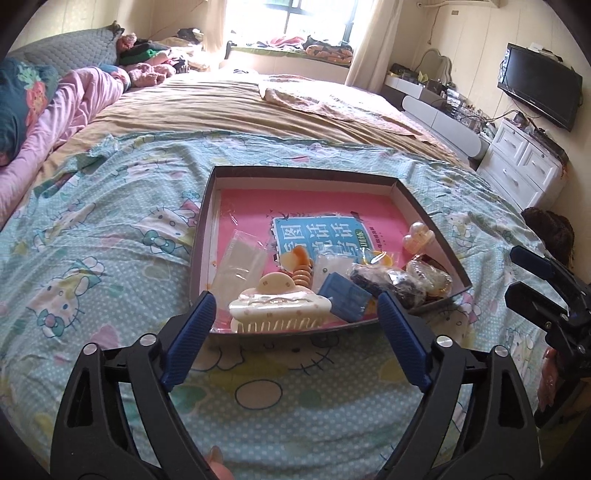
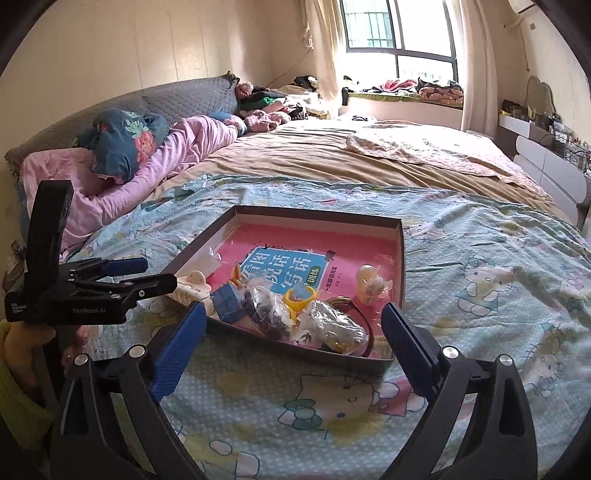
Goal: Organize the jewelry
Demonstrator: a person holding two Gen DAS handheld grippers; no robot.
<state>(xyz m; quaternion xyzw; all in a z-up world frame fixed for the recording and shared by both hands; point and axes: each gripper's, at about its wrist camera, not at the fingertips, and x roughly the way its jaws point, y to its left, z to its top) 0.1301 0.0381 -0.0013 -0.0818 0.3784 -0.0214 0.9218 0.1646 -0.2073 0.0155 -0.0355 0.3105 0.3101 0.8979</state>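
Partly hidden under clear wrappers, trinkets crowd the tray [image 1: 207,206]; both the left tool [image 1: 297,314] and the right tool [image 2: 293,325] stand apart, empty.

- Location type: a bedroom in a private home.
- Main surface: a large bed [image 1: 258,122] fills most of both views, covered by a tan sheet and a light blue cartoon-cat quilt [image 1: 92,258].
- Head of bed: a grey quilted headboard [image 2: 177,96], a floral pillow [image 2: 125,140] and pink bedding [image 2: 177,147].
- Far wall: a window [image 2: 399,33] with cream curtains; folded clothes lie on the window ledge [image 2: 406,92].
- Right side wall: a wall-mounted television [image 1: 539,85], a white chest of drawers [image 1: 521,166] and a dressing table with a mirror [image 1: 439,62].
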